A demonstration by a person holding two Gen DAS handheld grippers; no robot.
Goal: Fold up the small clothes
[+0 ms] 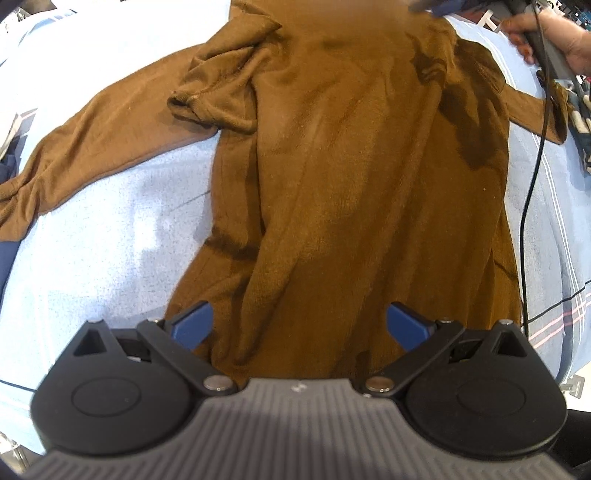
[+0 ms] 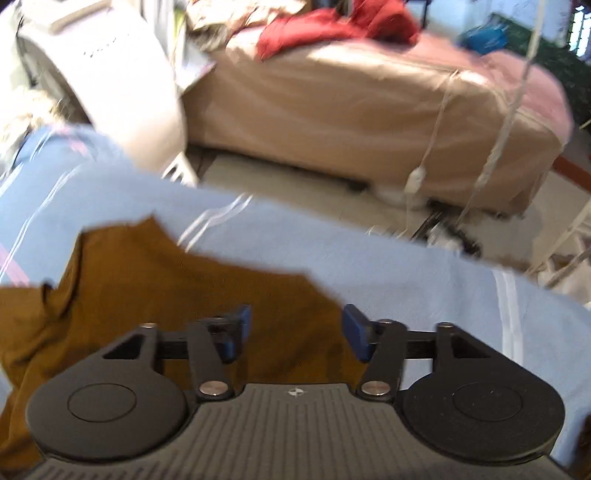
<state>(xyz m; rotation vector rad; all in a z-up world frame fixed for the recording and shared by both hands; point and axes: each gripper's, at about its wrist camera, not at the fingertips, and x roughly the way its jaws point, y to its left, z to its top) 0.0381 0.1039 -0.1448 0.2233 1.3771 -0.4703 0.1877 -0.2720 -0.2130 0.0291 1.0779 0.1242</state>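
Note:
A brown long-sleeved top lies spread on a light blue sheet. One sleeve stretches to the left and its shoulder part is bunched up. My left gripper is open and empty, hovering over the near hem of the top. In the right wrist view my right gripper is open and empty over an edge of the same brown top, with the blue sheet just beyond. The right gripper's handle and the hand holding it show at the far right of the left wrist view.
A black cable runs down the right side of the sheet. Beyond the sheet's edge stand a bed with a tan cover, red clothes on it, and a white rounded object. White cords hang at the right.

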